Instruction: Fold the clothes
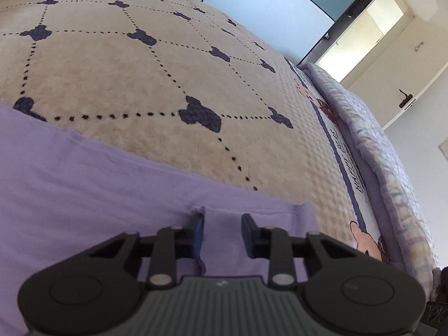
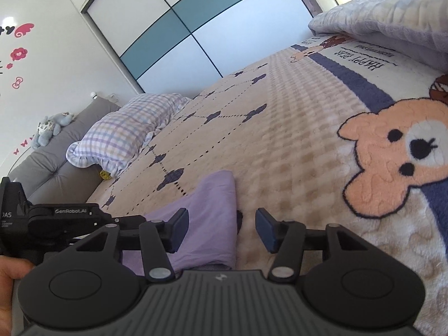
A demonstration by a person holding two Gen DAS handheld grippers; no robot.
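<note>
Fleecy bed blanket (image 1: 117, 72) ahead. Left tool (image 1: 222, 233) clamped on lilac garment (image 1: 84, 184) edge; right tool (image 2: 221, 225) parted, garment's folded end beneath its left finger.

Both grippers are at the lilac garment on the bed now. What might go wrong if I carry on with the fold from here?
1. The left gripper seems to pinch only a narrow flap at the edge of the lilac garment; that flap may slip out when lifted.
2. The right gripper is open and straddles the garment's edge, low over the plush blanket; closing there may catch the blanket too, or miss the cloth.
</note>
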